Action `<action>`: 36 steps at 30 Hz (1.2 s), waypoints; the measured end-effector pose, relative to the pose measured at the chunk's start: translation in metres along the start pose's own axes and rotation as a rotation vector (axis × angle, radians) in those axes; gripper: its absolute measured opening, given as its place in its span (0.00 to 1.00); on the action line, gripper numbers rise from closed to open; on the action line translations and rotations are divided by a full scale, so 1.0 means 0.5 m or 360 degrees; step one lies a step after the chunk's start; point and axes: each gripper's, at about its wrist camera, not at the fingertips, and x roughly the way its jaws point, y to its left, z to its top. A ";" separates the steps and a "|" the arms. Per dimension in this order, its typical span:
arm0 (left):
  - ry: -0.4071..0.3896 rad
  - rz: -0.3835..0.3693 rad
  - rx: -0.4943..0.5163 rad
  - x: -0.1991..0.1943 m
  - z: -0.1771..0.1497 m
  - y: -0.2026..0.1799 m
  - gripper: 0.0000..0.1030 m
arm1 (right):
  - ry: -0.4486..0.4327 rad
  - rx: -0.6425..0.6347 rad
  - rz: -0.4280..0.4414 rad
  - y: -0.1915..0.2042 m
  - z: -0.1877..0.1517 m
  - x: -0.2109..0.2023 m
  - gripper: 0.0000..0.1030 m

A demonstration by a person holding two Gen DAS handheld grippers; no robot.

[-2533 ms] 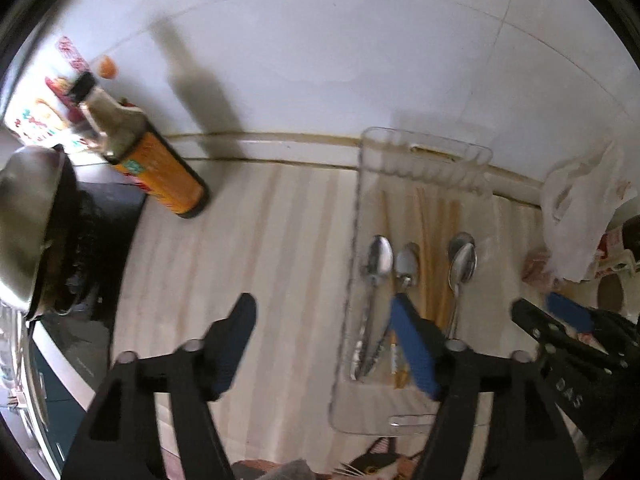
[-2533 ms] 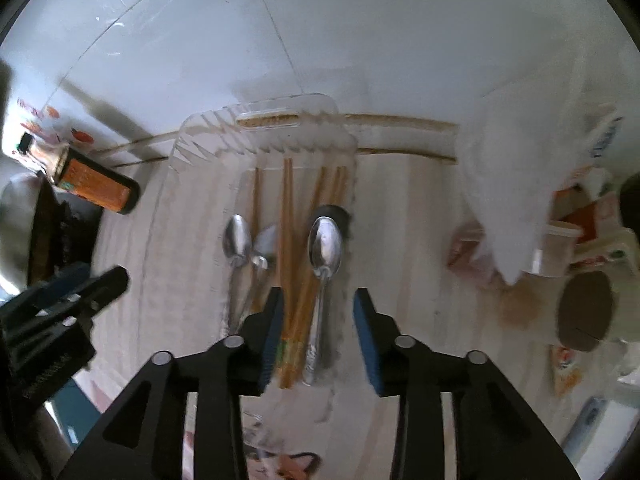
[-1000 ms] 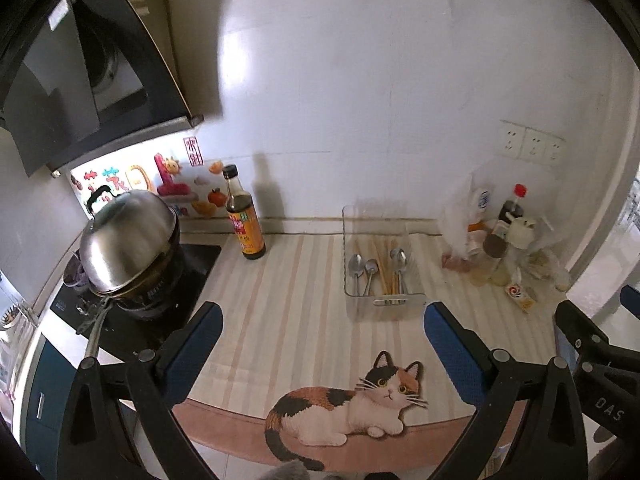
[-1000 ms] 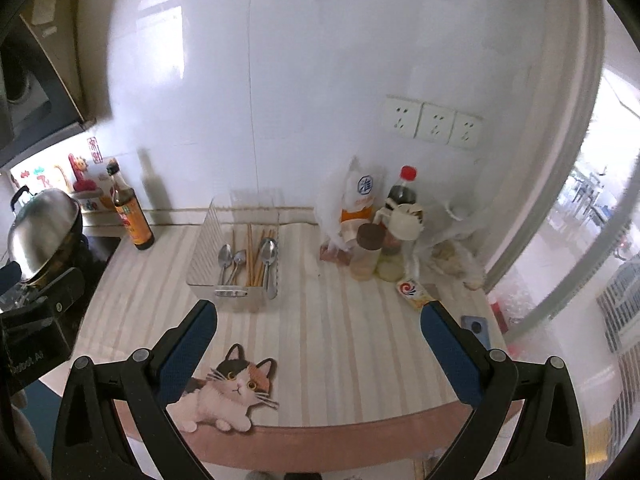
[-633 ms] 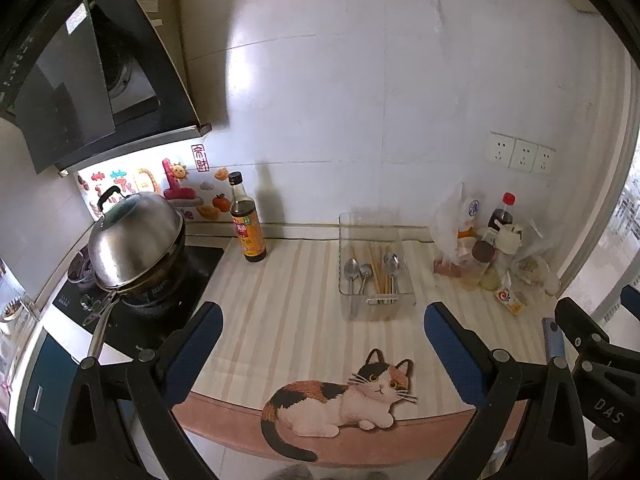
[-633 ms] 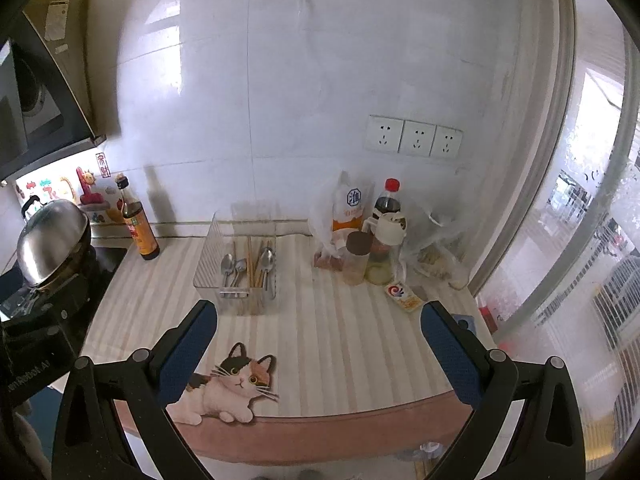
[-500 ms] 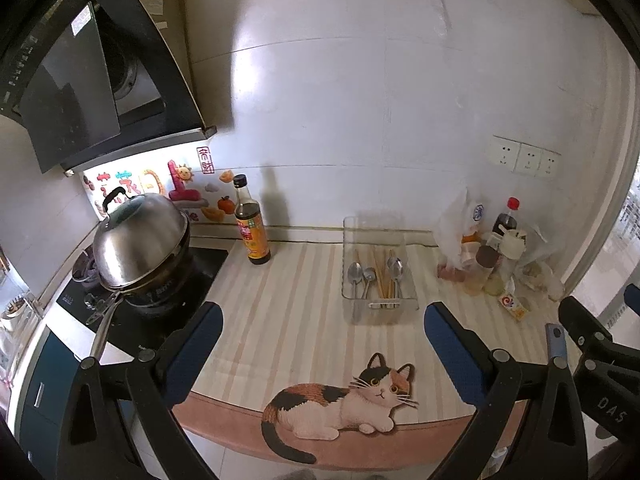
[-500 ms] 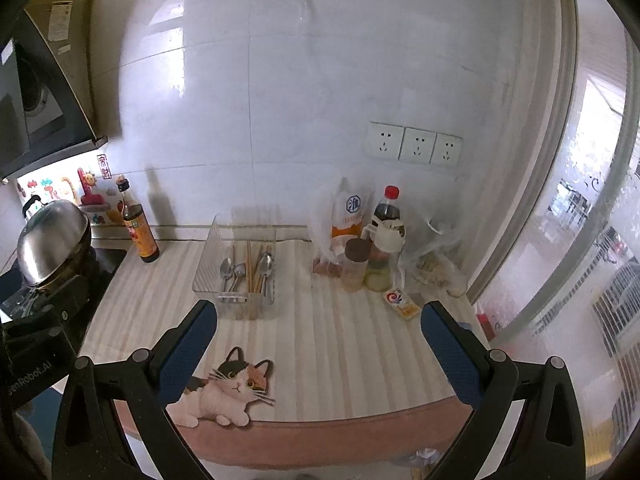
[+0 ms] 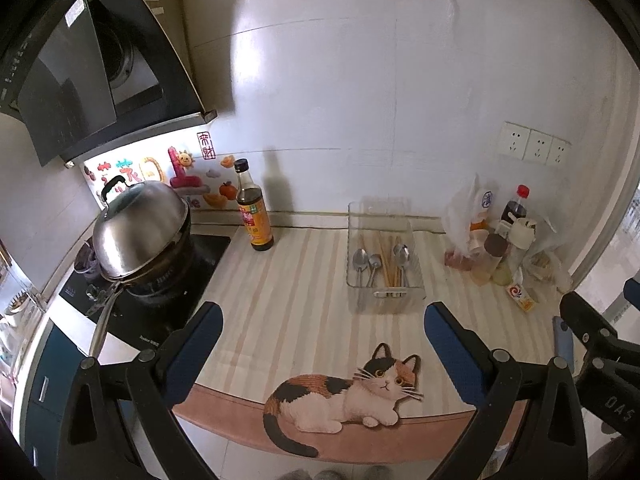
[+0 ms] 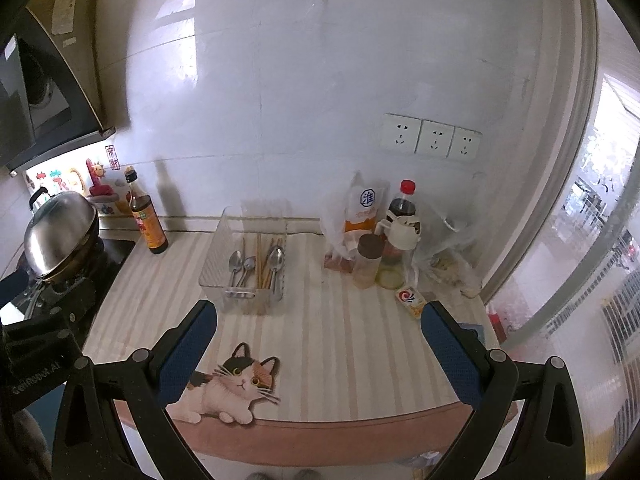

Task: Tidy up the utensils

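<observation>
I hold my left gripper [image 9: 320,344] and right gripper [image 10: 318,340] spread wide and empty, well back from the striped counter [image 9: 288,288]. The metal spoons [image 9: 366,262] and what look like wooden chopsticks [image 9: 387,258] lie inside the clear plastic tray [image 9: 416,276] near the wall.

Legible text, both wrist views:
- "DAS" on the black body of the right gripper [image 9: 618,402], at the left view's edge.
- Red character "财" on wall sticker [image 9: 206,146].
- Blue circled "淮" on white bag [image 10: 367,200].
- Bottle label: unreadable.
</observation>
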 end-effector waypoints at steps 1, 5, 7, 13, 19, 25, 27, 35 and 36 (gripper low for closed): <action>0.0005 0.0006 -0.0001 0.001 -0.001 0.001 1.00 | 0.0006 0.0001 0.0007 0.001 0.000 0.003 1.00; 0.0020 0.0013 -0.0005 0.008 -0.002 0.004 1.00 | 0.0027 -0.0005 0.0017 0.005 0.002 0.015 1.00; 0.0027 0.0014 -0.0009 0.010 -0.003 0.005 1.00 | 0.0032 -0.0004 0.0016 0.005 0.001 0.019 1.00; 0.0049 0.0011 -0.0011 0.018 -0.005 0.005 1.00 | 0.0067 -0.0007 0.0039 0.001 0.002 0.034 1.00; 0.0056 0.0005 -0.0010 0.023 -0.006 0.002 1.00 | 0.0070 -0.0011 0.0038 -0.002 0.003 0.038 1.00; 0.0055 -0.0001 -0.0007 0.025 -0.007 0.001 1.00 | 0.0081 -0.0014 0.0036 -0.006 0.003 0.044 1.00; 0.0057 -0.0006 -0.0008 0.025 -0.007 0.000 1.00 | 0.0082 -0.0016 0.0035 -0.008 0.002 0.044 1.00; 0.0056 -0.0007 -0.0009 0.028 -0.008 -0.003 1.00 | 0.0082 -0.0017 0.0031 -0.011 0.000 0.044 1.00; 0.0055 -0.0007 -0.0008 0.027 -0.009 -0.003 1.00 | 0.0083 -0.0018 0.0031 -0.012 0.000 0.043 1.00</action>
